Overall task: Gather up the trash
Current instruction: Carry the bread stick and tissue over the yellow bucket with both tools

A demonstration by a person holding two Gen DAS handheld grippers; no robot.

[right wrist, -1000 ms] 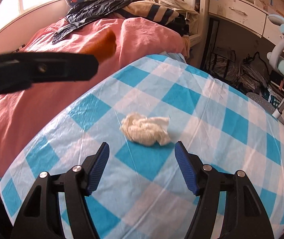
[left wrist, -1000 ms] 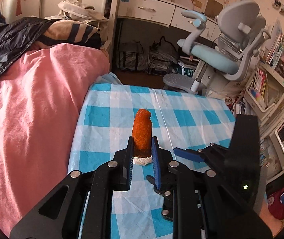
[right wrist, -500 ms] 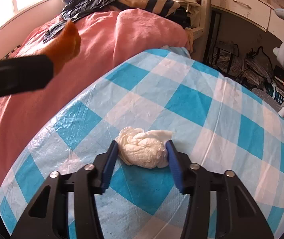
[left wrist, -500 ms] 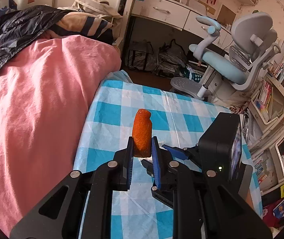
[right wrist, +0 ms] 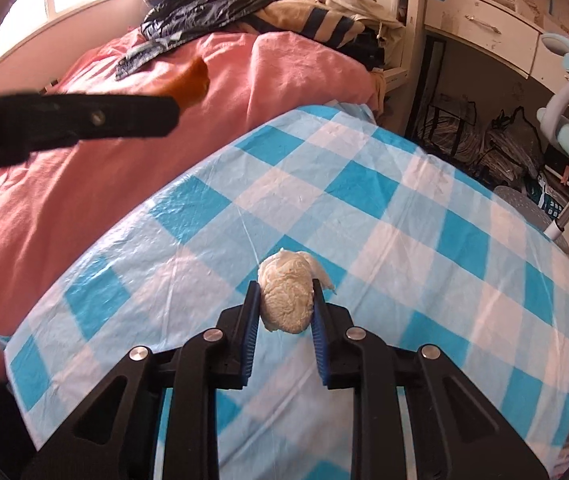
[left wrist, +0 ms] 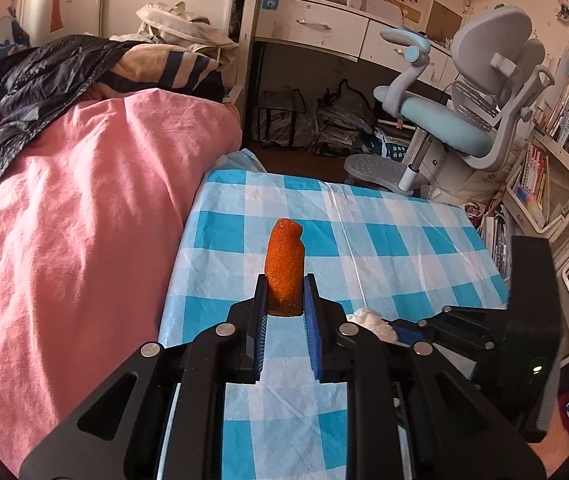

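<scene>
Both grippers angle down over the checked tablecloth [right wrist: 364, 200]. The left gripper [left wrist: 284, 300] clamps an orange peel piece [left wrist: 284, 268], long axis pointing forward beyond its fingertips. The right gripper [right wrist: 286, 300] is closing, pads pressing a crumpled white tissue [right wrist: 286, 296] above the cloth.

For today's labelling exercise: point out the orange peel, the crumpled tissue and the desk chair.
orange peel [left wrist: 284, 268]: left wrist view, middle of its orange outer skin.
crumpled tissue [right wrist: 287, 296]: right wrist view, centre of the white wad.
desk chair [left wrist: 444, 130]: left wrist view, its light blue seat cushion.
</scene>
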